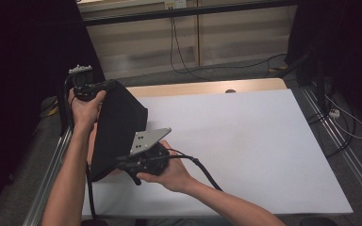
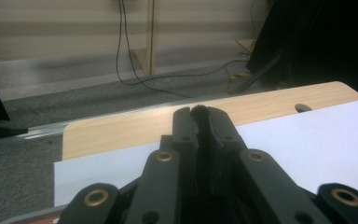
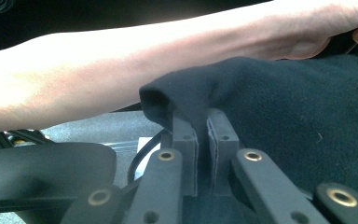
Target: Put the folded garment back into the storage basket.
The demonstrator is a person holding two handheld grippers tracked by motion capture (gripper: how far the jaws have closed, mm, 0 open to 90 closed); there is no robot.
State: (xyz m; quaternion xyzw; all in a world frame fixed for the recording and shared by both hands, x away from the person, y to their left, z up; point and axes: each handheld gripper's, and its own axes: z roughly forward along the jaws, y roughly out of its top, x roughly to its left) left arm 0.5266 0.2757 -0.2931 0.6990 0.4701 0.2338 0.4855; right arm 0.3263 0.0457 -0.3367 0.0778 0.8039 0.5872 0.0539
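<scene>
I hold the black cloth [image 1: 118, 127] lifted over the worktop's [image 1: 245, 141] left edge, left gripper [image 2: 199, 112] and right gripper [image 3: 202, 122] each clenched on a corner, and an uneven pull could slip the thin fabric free.

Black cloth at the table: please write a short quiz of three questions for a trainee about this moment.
1. True or false: the black cloth lies flat on the white sheet.
2. What does the right gripper clamp?
A. a cable
B. a fold of the cloth
C. nothing
3. At which side of the table is the cloth held, seen from the high view?

Key: 1 false, it is held up. 2 B. 3 the left side.
</scene>
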